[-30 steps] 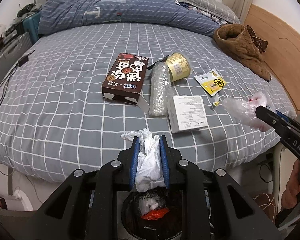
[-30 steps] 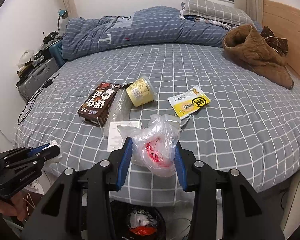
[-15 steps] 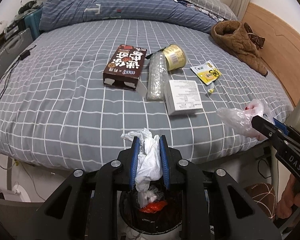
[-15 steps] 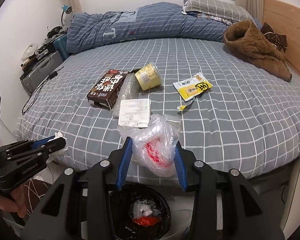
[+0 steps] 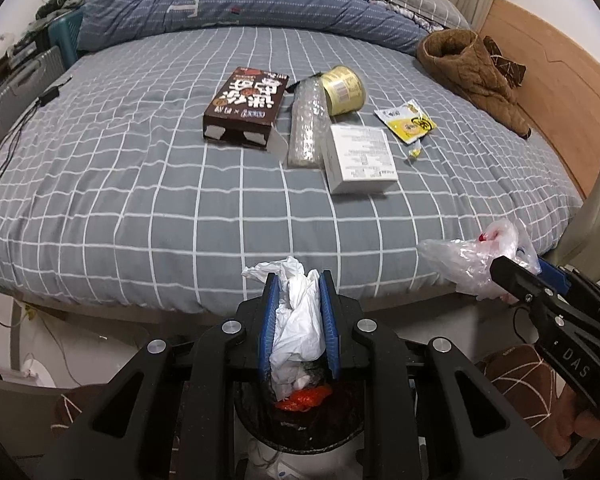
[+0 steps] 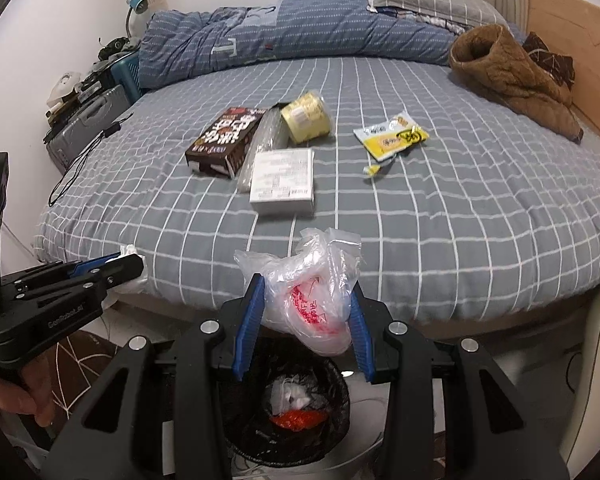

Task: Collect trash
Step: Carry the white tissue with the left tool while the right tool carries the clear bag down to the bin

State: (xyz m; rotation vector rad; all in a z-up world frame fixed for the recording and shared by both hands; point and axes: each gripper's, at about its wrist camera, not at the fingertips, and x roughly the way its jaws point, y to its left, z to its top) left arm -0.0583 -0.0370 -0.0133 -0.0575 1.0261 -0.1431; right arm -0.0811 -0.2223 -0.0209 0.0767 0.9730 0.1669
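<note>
My left gripper is shut on a crumpled white tissue, hanging just above a black-lined trash bin that holds white and red scraps. My right gripper is shut on a clear plastic bag with red print, above the same trash bin. On the grey checked bed lie a brown snack box, a bubble-wrap roll, a gold can, a white box and a yellow sachet. The right gripper and its bag show in the left wrist view.
A brown quilted garment lies at the bed's right side by the wooden headboard. A rolled blue duvet fills the far end. A grey case and clutter stand left of the bed. A hand holds the left gripper.
Both grippers have drawn back from the bed and sunk slightly, keeping their loads. The trash bin now shows more fully beneath them, and the bed items look farther away.
</note>
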